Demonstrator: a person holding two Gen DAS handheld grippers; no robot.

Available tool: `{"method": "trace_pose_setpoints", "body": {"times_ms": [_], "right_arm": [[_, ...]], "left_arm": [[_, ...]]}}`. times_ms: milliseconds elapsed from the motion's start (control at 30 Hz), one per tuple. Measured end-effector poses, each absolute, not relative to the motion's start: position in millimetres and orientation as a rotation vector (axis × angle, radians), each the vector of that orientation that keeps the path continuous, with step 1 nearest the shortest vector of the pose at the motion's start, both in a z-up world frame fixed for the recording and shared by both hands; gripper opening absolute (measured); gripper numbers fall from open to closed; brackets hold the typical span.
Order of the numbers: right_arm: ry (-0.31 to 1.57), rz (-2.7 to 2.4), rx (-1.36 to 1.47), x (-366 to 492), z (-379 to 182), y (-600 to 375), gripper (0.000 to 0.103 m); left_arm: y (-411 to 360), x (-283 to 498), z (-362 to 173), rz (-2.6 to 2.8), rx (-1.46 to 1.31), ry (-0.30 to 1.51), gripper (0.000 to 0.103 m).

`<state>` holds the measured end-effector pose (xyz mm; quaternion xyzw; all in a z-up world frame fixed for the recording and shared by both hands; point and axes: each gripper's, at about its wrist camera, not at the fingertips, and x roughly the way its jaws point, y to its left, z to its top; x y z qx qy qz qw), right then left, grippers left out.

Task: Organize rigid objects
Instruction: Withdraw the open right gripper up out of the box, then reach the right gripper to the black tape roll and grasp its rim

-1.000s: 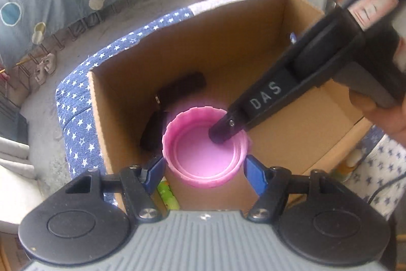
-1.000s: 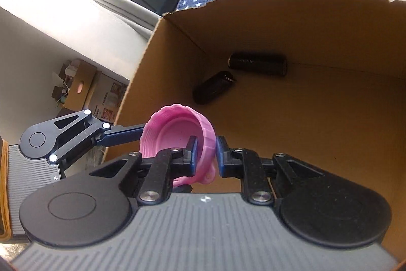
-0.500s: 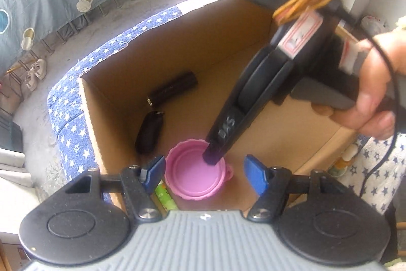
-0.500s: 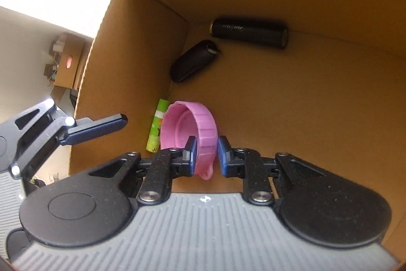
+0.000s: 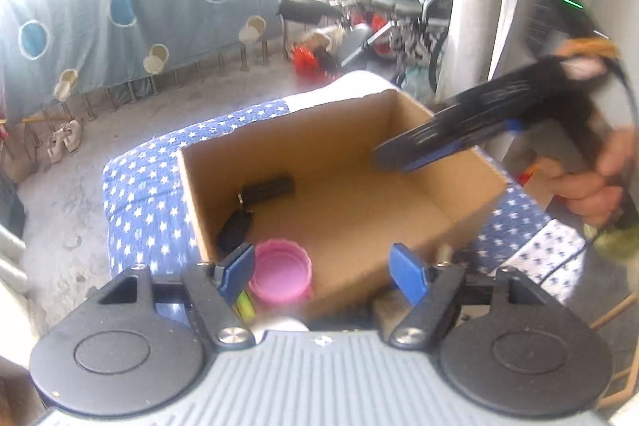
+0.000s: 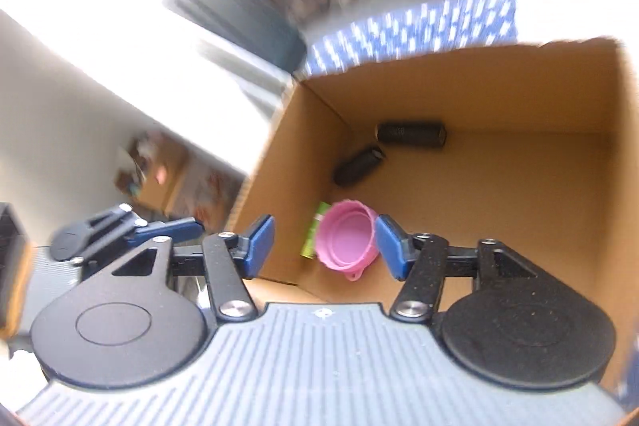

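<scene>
Both grippers, left gripper (image 5: 323, 268) and right gripper (image 6: 325, 240), hung wide open and empty above the brown cardboard box (image 6: 479, 66). Inside lay the pink ribbed plastic lid (image 6: 346, 241), two black cylindrical objects (image 6: 411, 134) and a green tube (image 6: 313, 230); further items looked unpacked.
</scene>
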<state>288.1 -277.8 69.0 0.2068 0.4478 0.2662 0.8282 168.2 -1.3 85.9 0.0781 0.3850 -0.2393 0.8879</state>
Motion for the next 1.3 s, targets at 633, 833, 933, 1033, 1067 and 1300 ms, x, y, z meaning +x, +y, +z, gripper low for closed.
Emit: {"method": "trace_pose_setpoints", "body": {"times_ms": [633, 833, 933, 1033, 1067, 1300], "right_arm": [[0.869, 0.452, 0.324, 105, -28, -230, 0.059], [0.900, 0.486, 0.297, 118, -48, -200, 0.040], [0.912, 0.468, 0.274, 125, -57, -192, 0.030], [0.915, 0.461, 0.269, 127, -64, -187, 0.025], [0.912, 0.459, 0.267, 128, -64, -186, 0.025], [0.896, 0.436, 0.231, 126, -65, -173, 0.021]], "left_arm": [[-17, 80, -47, -0.402, 0.193, 1.043, 0.076], [-29, 81, -55, -0.331, 0.274, 1.008, 0.068], [-32, 81, -57, -0.326, 0.298, 0.997, 0.068], [-33, 81, -59, -0.324, 0.294, 0.990, 0.066], [-34, 81, -59, -0.327, 0.291, 0.991, 0.064], [-36, 78, -60, -0.329, 0.296, 0.973, 0.063]]}}
